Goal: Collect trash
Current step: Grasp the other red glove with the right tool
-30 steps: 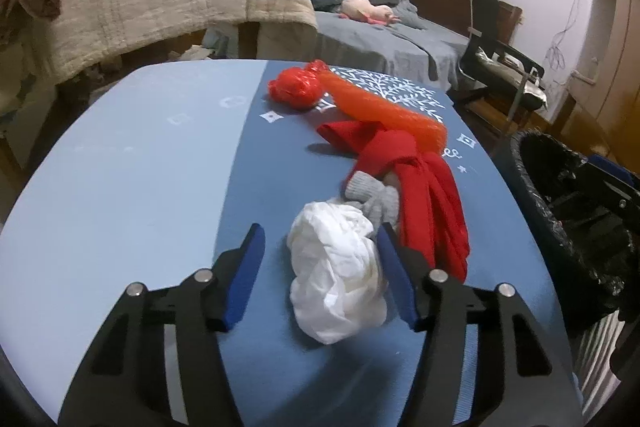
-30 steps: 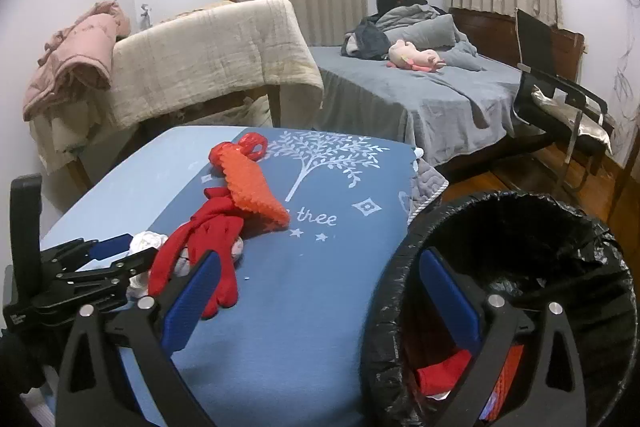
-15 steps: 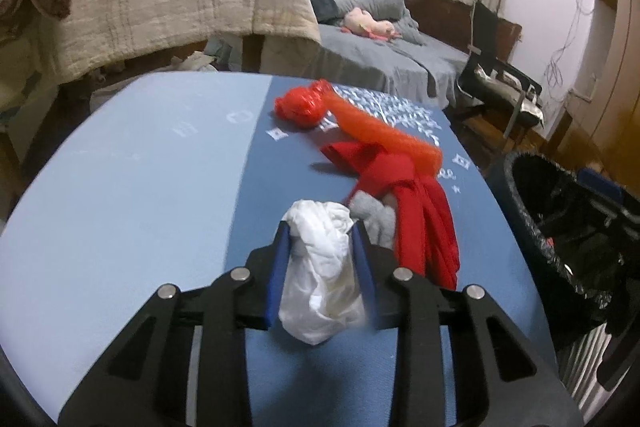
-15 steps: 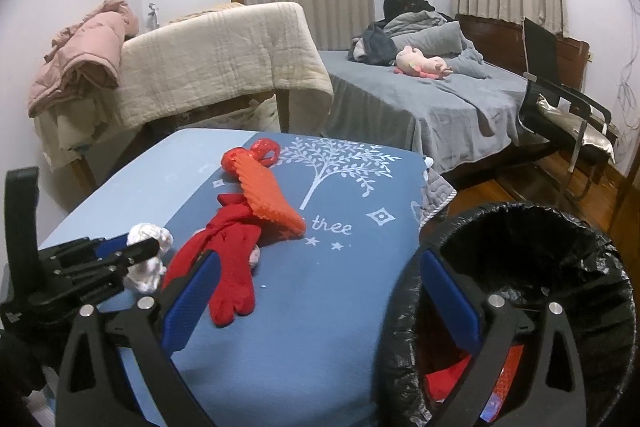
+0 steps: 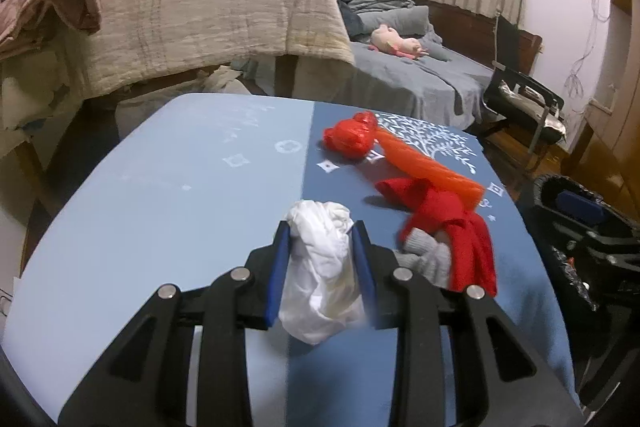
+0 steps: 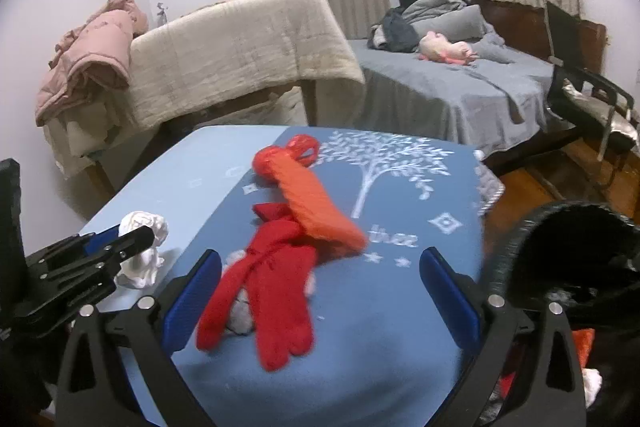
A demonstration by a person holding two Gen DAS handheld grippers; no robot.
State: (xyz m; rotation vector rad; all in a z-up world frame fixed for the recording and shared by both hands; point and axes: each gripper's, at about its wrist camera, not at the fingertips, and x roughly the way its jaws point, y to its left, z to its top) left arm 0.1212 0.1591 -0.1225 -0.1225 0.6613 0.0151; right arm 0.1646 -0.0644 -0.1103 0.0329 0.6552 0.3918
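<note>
My left gripper (image 5: 322, 247) is shut on a crumpled white wad of paper (image 5: 320, 267) and holds it just above the blue table (image 5: 180, 207); it also shows in the right wrist view (image 6: 142, 247) at the left. A red scarf (image 5: 448, 223), a grey sock (image 5: 428, 259), an orange ribbed item (image 5: 428, 167) and a red plastic bag (image 5: 350, 139) lie on the table to the right. My right gripper (image 6: 320, 287) is open and empty over the red scarf (image 6: 272, 287). A black-lined trash bin (image 6: 560, 267) stands at the table's right edge.
A bed (image 6: 460, 83) with a pink plush toy lies beyond the table. A blanket-covered piece of furniture (image 5: 216, 19) stands behind it, a black chair (image 5: 524, 99) at the right. The bin (image 5: 580, 235) holds some trash.
My left gripper closed on the white wad and lifted it off the table. My right gripper moved from over the bin leftward to above the red scarf.
</note>
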